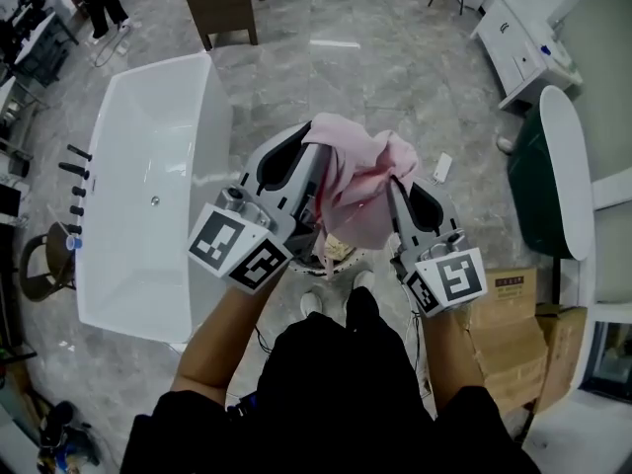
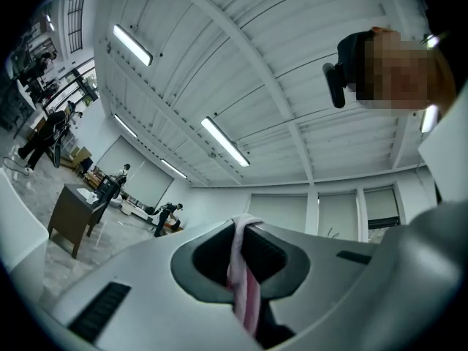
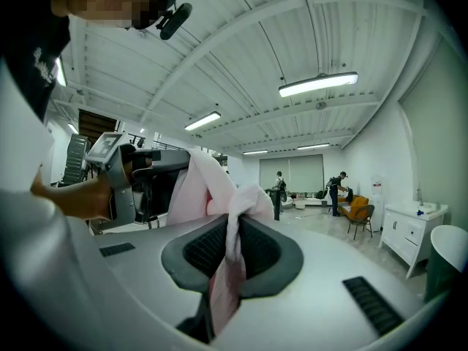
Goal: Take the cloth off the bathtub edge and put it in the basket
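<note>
A pink cloth [image 1: 360, 191] hangs bunched between the left gripper [image 1: 318, 166] and right gripper [image 1: 393, 184], both sets of fingers pinched tight on its folds, just right of the white bathtub [image 1: 202, 107]. Soft, light and floppy, it likely carries best by gathered edges.

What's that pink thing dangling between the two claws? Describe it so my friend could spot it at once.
Start at the long white rectangular bathtub. Just right of it in the head view, the person's left claw and right claw are each shut on one crumpled pale pink cloth bunched between them. It is the only soft, pink thing amid hard white and grey surroundings.
</note>
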A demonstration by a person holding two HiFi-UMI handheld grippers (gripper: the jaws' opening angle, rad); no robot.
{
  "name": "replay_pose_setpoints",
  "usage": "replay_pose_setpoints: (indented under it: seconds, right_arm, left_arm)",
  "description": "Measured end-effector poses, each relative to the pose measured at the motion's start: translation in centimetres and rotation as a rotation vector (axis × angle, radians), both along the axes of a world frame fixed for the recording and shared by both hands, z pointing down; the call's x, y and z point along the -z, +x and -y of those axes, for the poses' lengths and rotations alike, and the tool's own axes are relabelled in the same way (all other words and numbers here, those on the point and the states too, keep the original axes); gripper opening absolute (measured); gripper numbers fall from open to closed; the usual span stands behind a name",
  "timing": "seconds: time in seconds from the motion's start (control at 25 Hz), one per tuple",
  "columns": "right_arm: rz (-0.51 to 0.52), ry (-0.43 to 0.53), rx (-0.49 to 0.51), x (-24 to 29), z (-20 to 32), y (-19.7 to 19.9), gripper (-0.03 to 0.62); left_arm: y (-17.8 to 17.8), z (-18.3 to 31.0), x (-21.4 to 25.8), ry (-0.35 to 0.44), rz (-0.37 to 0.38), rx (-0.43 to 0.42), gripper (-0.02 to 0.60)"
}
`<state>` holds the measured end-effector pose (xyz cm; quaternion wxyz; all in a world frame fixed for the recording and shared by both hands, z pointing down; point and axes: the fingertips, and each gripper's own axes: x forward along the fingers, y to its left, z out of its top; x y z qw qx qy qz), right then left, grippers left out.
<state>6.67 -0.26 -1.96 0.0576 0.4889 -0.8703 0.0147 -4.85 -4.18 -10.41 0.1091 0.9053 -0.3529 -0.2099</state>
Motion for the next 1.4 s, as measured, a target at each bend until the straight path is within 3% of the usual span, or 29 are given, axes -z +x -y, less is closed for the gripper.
replay_pose_setpoints:
  seconds: [0.2,0.44,0.64,0.8,1.08,1.4]
  right_arm:
    - [0.015,-0.004,0.036,-0.8,1.3,0.2,0.049]
    - [0.059,0.042,0.08,-0.6,2.9,2.0,0.049]
    - [0.078,0.016,0.102,-2.0,3.1,2.4,0.049]
    - [0.068,-0.018,0.126,-3.3,3.1,1.9,0.049]
    - [0.037,-0.088,0.14,-6.4,2.1,1.5,0.049]
    - [0.038,-0.143,0.121,-9.4,2.1,2.1,0.049]
  left_arm:
    - [-0.2,1.0,-1.5,-0.049,-0.028,0.021,0.034]
    - [0.7,0.7,-1.6,-0.024,-0.025,0.04,0.034]
    - [0.6,0.0,-3.3,-0.066,-0.019,0.078,0.034]
    - [0.8,-0.2,-5.0,-0.103,-0.072,0.066,0.034]
    - [1.6,-0.5,-9.7,-0.185,-0.046,0.077,0.034]
    - [3.1,0.2,-12.9,-0.214,-0.048,0.056,0.034]
